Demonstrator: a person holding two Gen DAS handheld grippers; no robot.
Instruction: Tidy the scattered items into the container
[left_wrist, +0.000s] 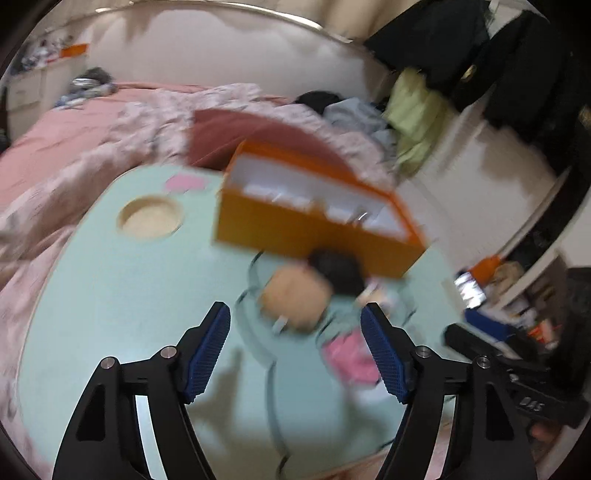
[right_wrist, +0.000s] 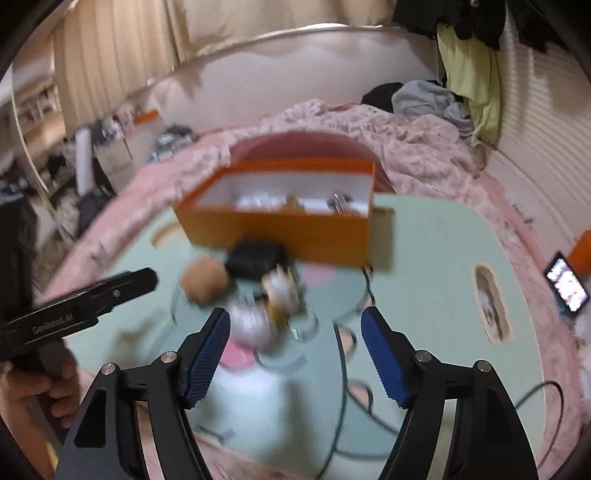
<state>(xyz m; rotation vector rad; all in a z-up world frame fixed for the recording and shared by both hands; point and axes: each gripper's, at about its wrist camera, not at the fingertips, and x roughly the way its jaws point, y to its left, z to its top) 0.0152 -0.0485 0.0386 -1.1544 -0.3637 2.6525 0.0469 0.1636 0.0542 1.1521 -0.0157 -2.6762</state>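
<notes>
An orange box (left_wrist: 303, 229) (right_wrist: 280, 229) with a white inside stands open on the mint-green table (left_wrist: 129, 295) (right_wrist: 424, 277), with small items in it. In front of it lie a tan round thing (left_wrist: 295, 295) (right_wrist: 205, 282), a black item (left_wrist: 340, 271) (right_wrist: 255, 258), a small white and orange piece (right_wrist: 282, 291) and a pink item (left_wrist: 351, 354). All are blurred. My left gripper (left_wrist: 295, 314) is open just short of the tan thing and touches nothing. My right gripper (right_wrist: 295, 317) is open over the white and orange piece, with nothing between its pads.
The table has a round wooden recess (left_wrist: 149, 218) and an oval one (right_wrist: 493, 306). A dark cable (right_wrist: 343, 369) runs across it. A lit phone (right_wrist: 567, 284) lies to the right on the pink bedding (right_wrist: 424, 147). A dark red cushion (left_wrist: 229, 136) sits behind the box.
</notes>
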